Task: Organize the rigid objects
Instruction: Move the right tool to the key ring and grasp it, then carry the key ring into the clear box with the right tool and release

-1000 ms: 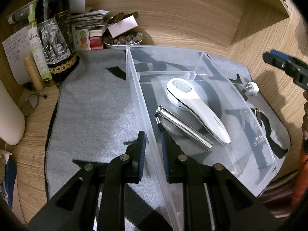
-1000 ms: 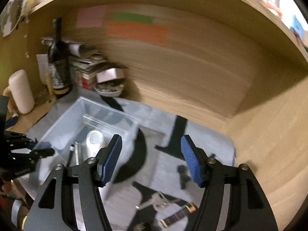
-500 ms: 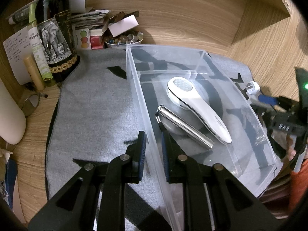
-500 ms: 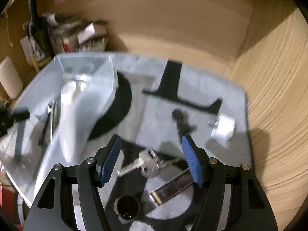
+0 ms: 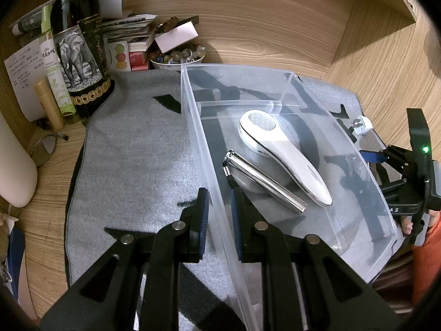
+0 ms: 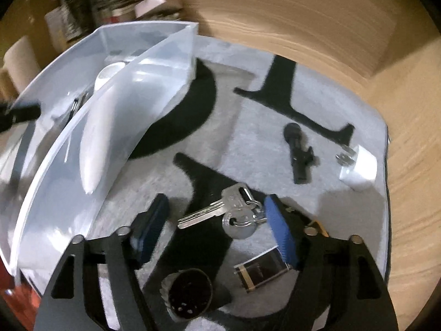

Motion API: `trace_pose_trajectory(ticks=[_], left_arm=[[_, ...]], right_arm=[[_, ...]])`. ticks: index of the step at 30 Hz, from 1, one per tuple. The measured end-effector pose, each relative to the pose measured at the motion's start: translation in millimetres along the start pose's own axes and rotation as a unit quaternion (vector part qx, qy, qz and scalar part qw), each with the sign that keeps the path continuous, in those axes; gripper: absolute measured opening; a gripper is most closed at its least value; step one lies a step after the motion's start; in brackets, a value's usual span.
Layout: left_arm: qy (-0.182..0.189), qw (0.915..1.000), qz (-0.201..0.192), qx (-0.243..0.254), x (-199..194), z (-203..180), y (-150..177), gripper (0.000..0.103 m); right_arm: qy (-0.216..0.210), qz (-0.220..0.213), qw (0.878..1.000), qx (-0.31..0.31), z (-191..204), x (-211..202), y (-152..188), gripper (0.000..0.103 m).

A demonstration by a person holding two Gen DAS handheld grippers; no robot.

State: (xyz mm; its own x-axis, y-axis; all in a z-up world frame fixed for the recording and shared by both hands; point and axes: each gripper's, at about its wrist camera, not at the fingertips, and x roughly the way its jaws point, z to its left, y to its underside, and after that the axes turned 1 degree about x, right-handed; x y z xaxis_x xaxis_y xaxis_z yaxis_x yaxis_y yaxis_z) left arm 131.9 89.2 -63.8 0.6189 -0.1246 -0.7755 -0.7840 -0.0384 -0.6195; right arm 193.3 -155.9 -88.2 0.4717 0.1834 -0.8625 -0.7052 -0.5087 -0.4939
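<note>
Home desk nook: wine bottle (image 5: pixel 80 55), stacked books (image 5: pixel 129 35), wood panelling.

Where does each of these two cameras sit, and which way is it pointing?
Left wrist: sits on the left tongs, looking forward and down at the clear bin, whose wall its fingers grip; the right tongs show at the far right edge.
Right wrist: sits on the right tongs, looking down at the keys on the grey mat; its fingers are spread either side of them.
Shared: both show the bin, the white device inside it, and the mat.
</note>
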Motion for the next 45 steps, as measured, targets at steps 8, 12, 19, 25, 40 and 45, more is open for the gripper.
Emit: trace_pose_trajectory(ticks=[8, 12, 19, 25, 40, 45], left_arm=[[0.0, 1.0, 0.0, 0.0, -0.1, -0.1, 0.2, 0.016], [-0.001, 1.0, 0.0, 0.0, -0.1, -0.2, 0.3, 0.016], [-0.001, 1.0, 0.0, 0.0, -0.3, -0.1, 0.5, 0.016], [-0.001, 1.0, 0.0, 0.0, -0.3, -0.1, 0.6, 0.016], [0.0, 1.0, 0.0, 0.0, -0.5, 0.2, 0.8, 0.016], [0.0, 1.0, 0.0, 0.0, -0.4, 0.2, 0.7, 0.016]], right_arm=[[-0.023, -0.006, 1.0, 0.005, -11.7, 8.7, -2.1, 0.076], [-0.035, -0.01, 0.999, 0.001, -8.1, 4.0, 0.3, 0.047], [-0.008, -0.017, 1.0, 0.003, -0.4, -0.8, 0.1, 0.026], [0.004, -0.037, 0.999, 0.019, -3.3, -6.9, -3.9, 0.026], [0.021, -0.129, 0.99, 0.043, -6.7, -63.4, -32.2, 0.025], [0.003, -0.164, 0.986, 0.035, 4.7, -85.1, -48.3, 0.025]])
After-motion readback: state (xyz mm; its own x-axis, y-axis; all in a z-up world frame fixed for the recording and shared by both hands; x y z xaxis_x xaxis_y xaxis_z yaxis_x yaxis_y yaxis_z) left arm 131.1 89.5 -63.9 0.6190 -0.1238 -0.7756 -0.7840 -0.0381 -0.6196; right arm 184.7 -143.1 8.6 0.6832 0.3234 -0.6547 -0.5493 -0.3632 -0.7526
